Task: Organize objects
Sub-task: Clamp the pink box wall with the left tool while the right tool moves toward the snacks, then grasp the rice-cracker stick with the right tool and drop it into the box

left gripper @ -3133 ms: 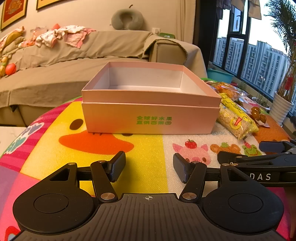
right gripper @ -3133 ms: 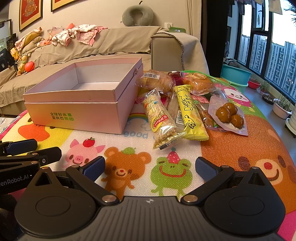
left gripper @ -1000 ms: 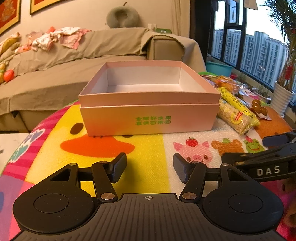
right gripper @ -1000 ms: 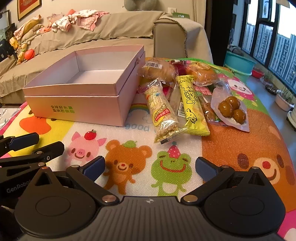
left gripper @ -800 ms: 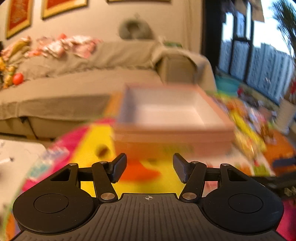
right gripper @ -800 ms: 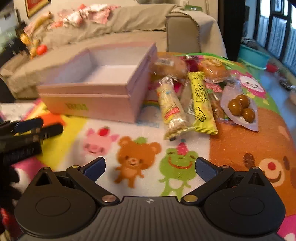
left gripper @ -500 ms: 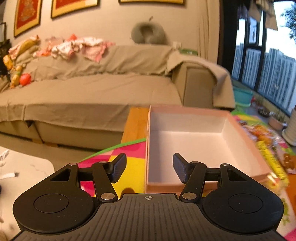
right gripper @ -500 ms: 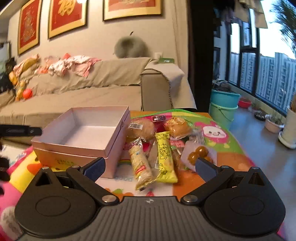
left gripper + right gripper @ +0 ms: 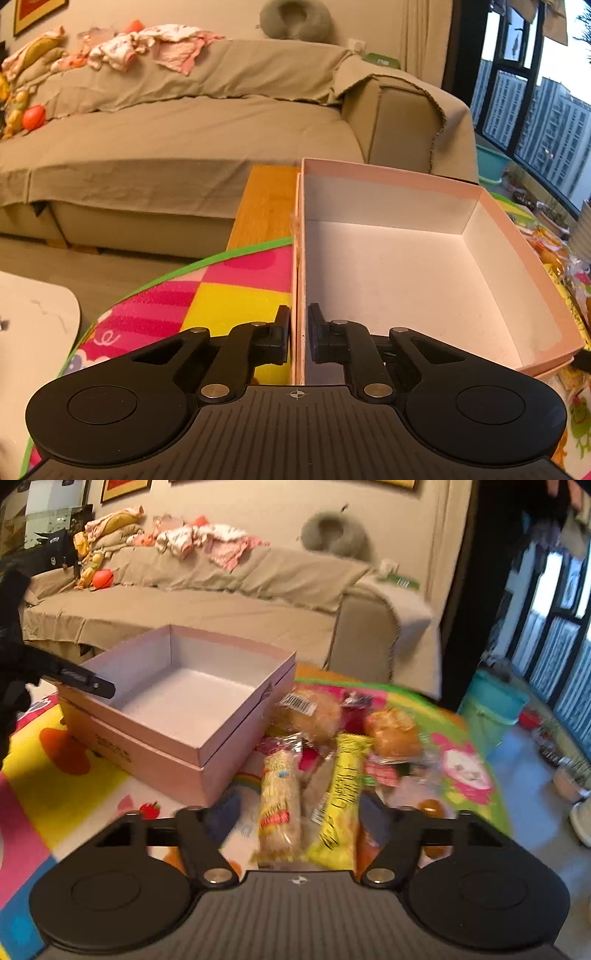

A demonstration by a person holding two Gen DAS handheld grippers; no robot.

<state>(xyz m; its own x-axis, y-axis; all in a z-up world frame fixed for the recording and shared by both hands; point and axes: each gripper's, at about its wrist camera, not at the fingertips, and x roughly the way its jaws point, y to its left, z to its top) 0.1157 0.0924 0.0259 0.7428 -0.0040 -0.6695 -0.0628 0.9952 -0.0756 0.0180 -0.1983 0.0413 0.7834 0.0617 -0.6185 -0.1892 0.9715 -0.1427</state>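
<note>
A pink open box (image 9: 406, 266) stands on the cartoon table mat; it also shows in the right wrist view (image 9: 177, 709). My left gripper (image 9: 299, 332) is shut on the box's left wall, one finger outside and one inside. My right gripper (image 9: 295, 812) is open above a pile of snack packets: a cereal bar (image 9: 279, 805), a yellow bar (image 9: 341, 794), a round bun (image 9: 314, 712), an orange bun (image 9: 393, 736). The left gripper's finger (image 9: 85, 681) shows on the box's far corner in the right wrist view.
The colourful mat (image 9: 229, 306) covers a wooden table (image 9: 266, 203). A beige sofa (image 9: 184, 140) with clothes stands behind. Windows and a teal bucket (image 9: 491, 705) are at the right. More snack packets (image 9: 554, 251) lie right of the box.
My left gripper has dropped onto the box's left wall and shut on it. My right gripper has moved forward and down over the snack packets, with its fingers closer together.
</note>
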